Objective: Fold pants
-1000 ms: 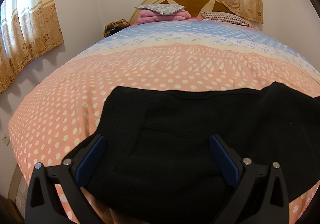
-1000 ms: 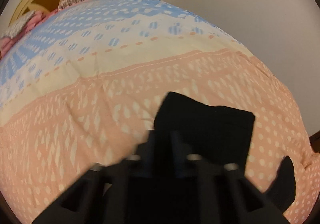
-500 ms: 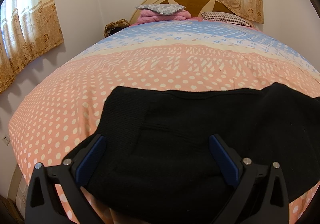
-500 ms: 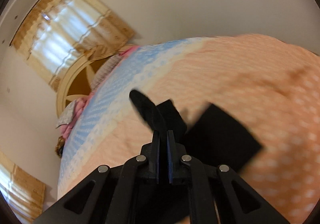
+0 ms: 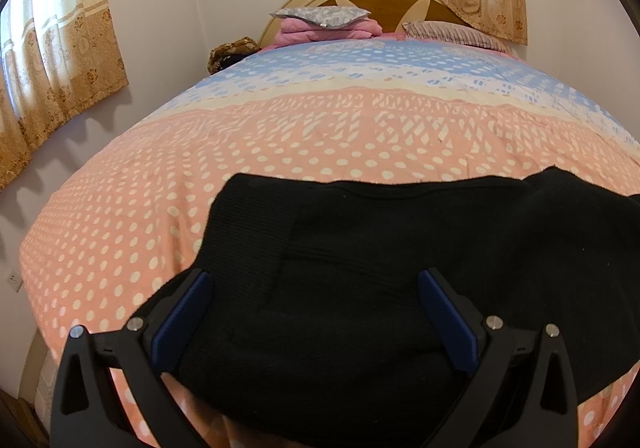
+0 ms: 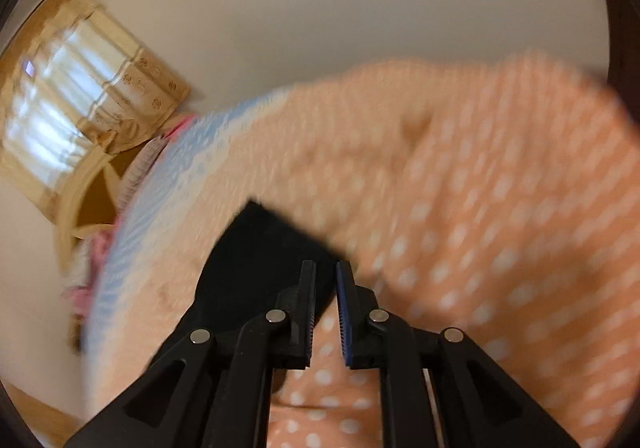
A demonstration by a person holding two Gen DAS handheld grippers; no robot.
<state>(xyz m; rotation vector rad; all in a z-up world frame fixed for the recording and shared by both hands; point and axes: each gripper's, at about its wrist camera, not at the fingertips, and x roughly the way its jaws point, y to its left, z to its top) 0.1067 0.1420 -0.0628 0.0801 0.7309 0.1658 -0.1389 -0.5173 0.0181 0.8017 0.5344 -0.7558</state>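
We see the black pants (image 5: pixel 400 268) lying on the dotted bedspread (image 5: pixel 280 136) near its foot. Our left gripper (image 5: pixel 316 312) hovers over them, jaws spread wide, gripping nothing. Our right gripper (image 6: pixel 324 308) is opening, with a narrow gap and nothing between its pads; a pants corner (image 6: pixel 256 260) lies just beyond its left finger.

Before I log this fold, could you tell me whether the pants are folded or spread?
Folded: the pants lie doubled on the bed, one layer's edge crossing another.
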